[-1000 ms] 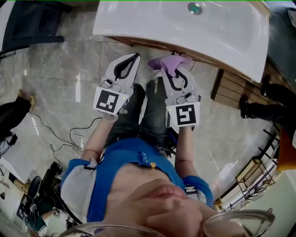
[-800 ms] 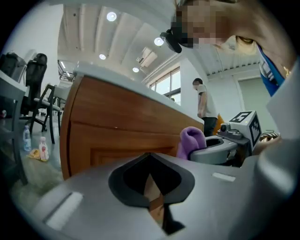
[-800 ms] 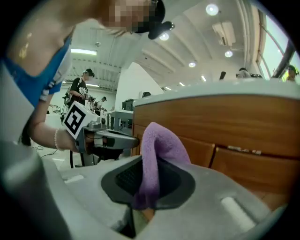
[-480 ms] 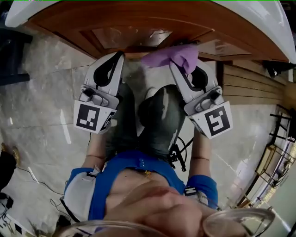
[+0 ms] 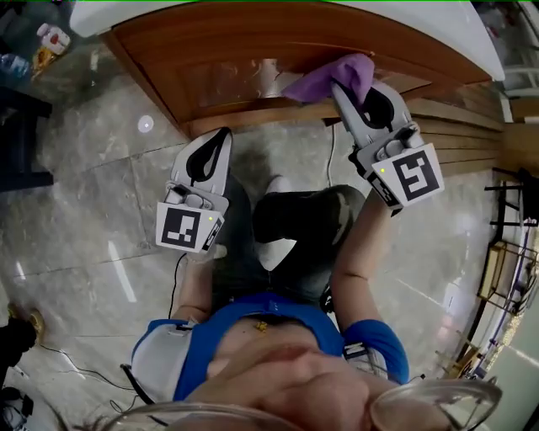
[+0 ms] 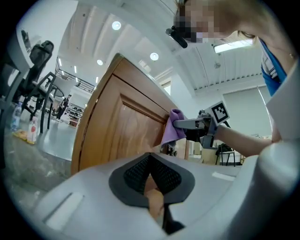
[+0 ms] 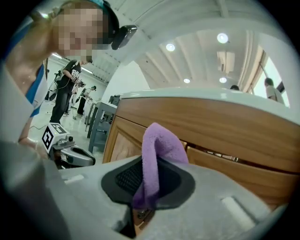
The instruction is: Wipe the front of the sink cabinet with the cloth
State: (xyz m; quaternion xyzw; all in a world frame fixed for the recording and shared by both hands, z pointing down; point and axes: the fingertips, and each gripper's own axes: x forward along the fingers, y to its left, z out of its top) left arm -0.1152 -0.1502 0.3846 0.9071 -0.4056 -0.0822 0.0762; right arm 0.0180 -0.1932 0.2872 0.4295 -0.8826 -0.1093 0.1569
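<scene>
1. the sink cabinet filled the top of the head view with its wooden front. its left corner sat at the upper left, under a white sink rim. open floor stretched left of and below that corner.
2. the floor was glossy pale stone tile. the gripper views showed a large room with round ceiling lights.
3. the purple cloth lay against the cabinet front at upper center-right. its long axis ran roughly along the front, and 1 end was bunched in the jaws.
4. the right gripper was clamped on the cloth and pointed up-frame at the cabinet.
5. the left gripper sat lower left of it, jaws pressed together, its tips near the cabinet's lower edge.
</scene>
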